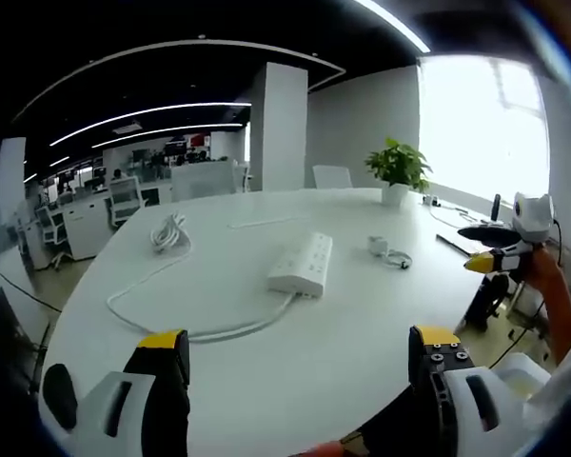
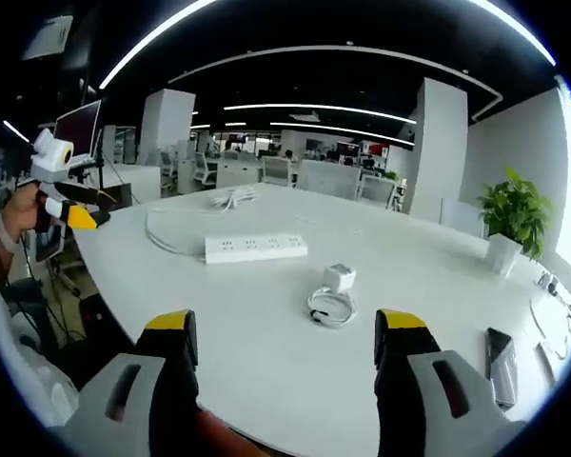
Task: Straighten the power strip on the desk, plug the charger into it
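In the left gripper view, the left gripper (image 1: 300,367) hovers over the near edge of a large white oval desk (image 1: 343,333), its two black, yellow-tipped jaws spread wide apart with nothing between them. Ahead of the jaws and slightly toward the left one lies the long white multi-socket power strip (image 1: 303,264), flat on the desk and angled away. Its white cable (image 1: 147,314) leaves the near end, sweeps in a wide loop past the left jaw's side and ends in a coiled bundle farther ahead. Beyond the right jaw, past the strip, sits the small white cube-shaped charger (image 1: 378,246) with its white coiled lead (image 1: 398,259) touching it. A green leafy plant in a white pot (image 1: 398,171) stands well beyond, near the desk's far edge. At the far right, the right gripper (image 1: 490,262) is held in a person's hand, off the desk edge.

In the right gripper view, the right gripper (image 2: 285,347) is likewise spread open and empty above the desk edge. The charger (image 2: 340,278) lies just ahead between the jaws, its lead (image 2: 331,308) coiled in front of it. The power strip (image 2: 256,248) lies farther ahead toward the left jaw. A dark flat phone (image 2: 503,354) rests out to the right. The left gripper (image 2: 76,217) shows at the far left.
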